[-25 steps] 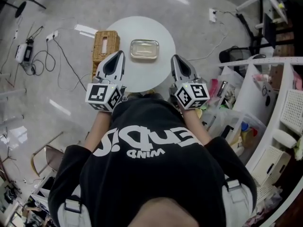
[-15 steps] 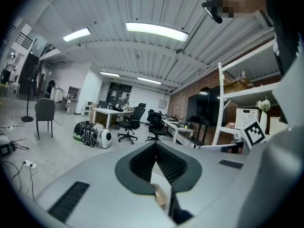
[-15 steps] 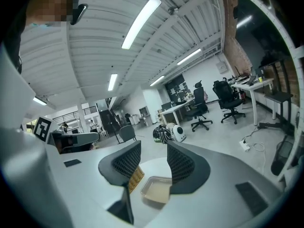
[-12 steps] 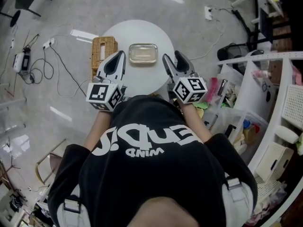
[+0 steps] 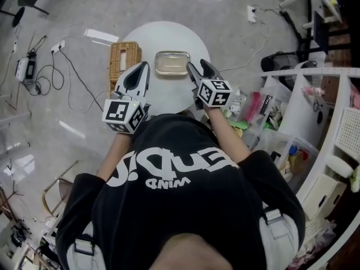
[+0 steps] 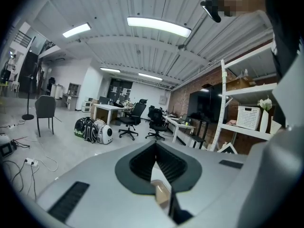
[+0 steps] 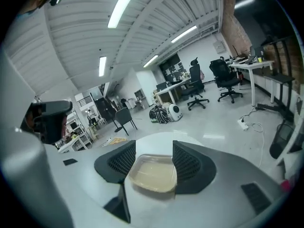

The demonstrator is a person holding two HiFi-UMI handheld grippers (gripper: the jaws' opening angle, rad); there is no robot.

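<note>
The right gripper (image 5: 197, 67) hovers over the near right part of the round white table (image 5: 163, 38), with its tongs spread wide. In the right gripper view (image 7: 153, 146), the shallow clear container (image 7: 153, 175) fills the gap between the two ribbed pads (image 7: 185, 163), which sit on either side of it and are not clamped on it. Whether they touch its rim cannot be made out. From the head view the container (image 5: 172, 62) lies flat near the middle of the table, its right end just beside the right gripper's tips.

The left gripper (image 5: 143, 66) hangs over the table's near left edge with its tongs pressed together at the tips. In its own view (image 6: 156, 145) they pinch nothing.

A wicker basket (image 5: 124, 58) stands at the table's left rim, just ahead of the left gripper and near the container's left side. On the grey floor to the left are loose cables with a power strip (image 5: 59, 43) and a small black-and-white device (image 5: 23, 65), well apart from the table. To the right, white shelving (image 5: 332, 128) and a heap of bags and boxes (image 5: 264, 122) crowd close behind the right arm. The person's black printed T-shirt (image 5: 174, 207) fills the lower part of the head view
</note>
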